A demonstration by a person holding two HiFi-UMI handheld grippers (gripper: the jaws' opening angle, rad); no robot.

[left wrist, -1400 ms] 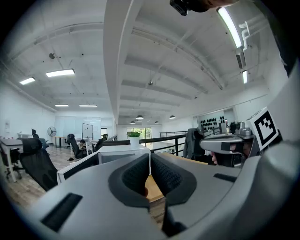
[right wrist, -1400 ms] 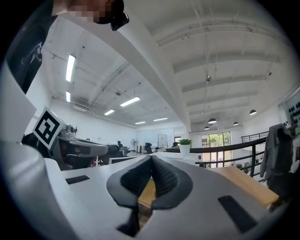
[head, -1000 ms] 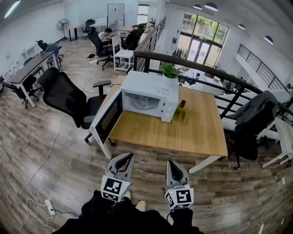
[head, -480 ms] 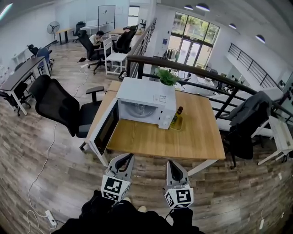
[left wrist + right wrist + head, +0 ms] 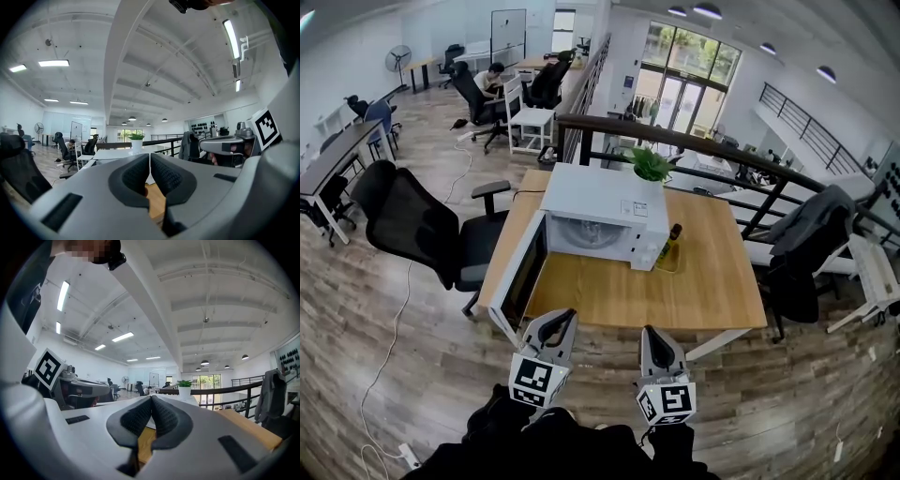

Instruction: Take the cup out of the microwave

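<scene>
Found left gripper (image 5: 561,321) and right gripper (image 5: 654,336) clenched empty, held level just short of wooden table (image 5: 684,292). Noted white microwave (image 5: 605,199) on it, with door (image 5: 517,277) hanging open leftward. Cannot make out cup inside cavity. Beyond, potted plant (image 5: 652,167).

Inside the microwave (image 5: 605,202) is too small and washed out to tell what it holds. The person's dark clothing (image 5: 534,455) is cut off at the head view's bottom.

One microwave (image 5: 605,211), one bottle (image 5: 672,242), one plant (image 5: 651,166)
</scene>
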